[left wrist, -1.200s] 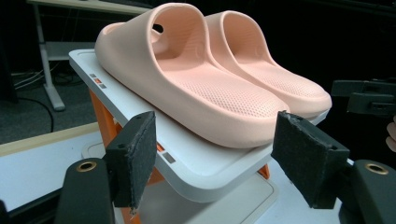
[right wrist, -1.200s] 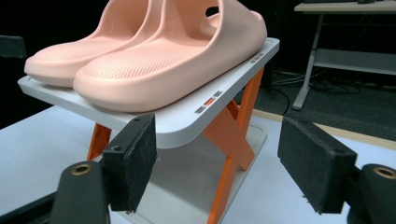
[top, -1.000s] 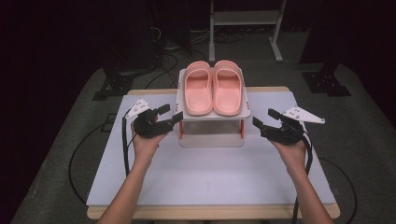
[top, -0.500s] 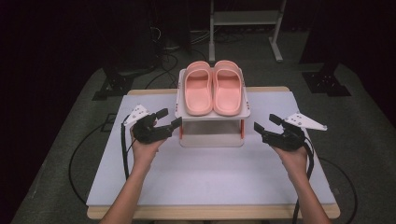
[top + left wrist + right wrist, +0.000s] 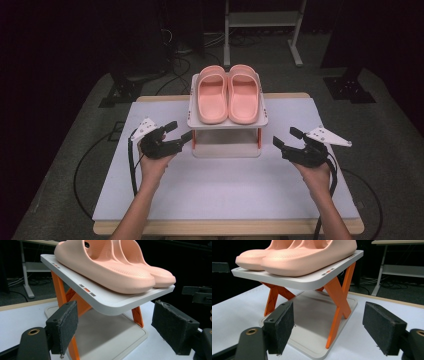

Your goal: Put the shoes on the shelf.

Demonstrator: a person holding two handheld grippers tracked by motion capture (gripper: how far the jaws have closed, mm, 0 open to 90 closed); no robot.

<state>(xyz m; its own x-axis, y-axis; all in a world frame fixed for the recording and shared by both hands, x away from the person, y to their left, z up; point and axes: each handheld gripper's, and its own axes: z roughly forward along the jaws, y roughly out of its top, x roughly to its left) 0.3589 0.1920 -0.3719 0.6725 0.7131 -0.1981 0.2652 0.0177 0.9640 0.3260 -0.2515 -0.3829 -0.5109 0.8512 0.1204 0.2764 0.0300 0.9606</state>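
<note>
The left gripper [image 5: 178,134] hovers over the table [image 5: 220,200] with its jaws spread wide and nothing between them, just beside the left edge of a small two-tier shoe rack [image 5: 227,123]; in the left gripper view its two black pads [image 5: 65,326] frame the rack's near corner without touching it. The right gripper [image 5: 286,141] is likewise open and empty, held a little apart from the rack's right side, its pads [image 5: 384,327] standing either side of an orange cross-brace leg [image 5: 338,305] in the right gripper view. The rack has a white top shelf [image 5: 312,281] carried on orange legs above a white base tray [image 5: 110,340], and the base tray is bare. On the top shelf sit a pair of pink slide sandals [image 5: 228,93], side by side and touching, toes pointing toward the person. The rack stands at the middle of the white table surface, toward its far edge, between the two grippers.
</note>
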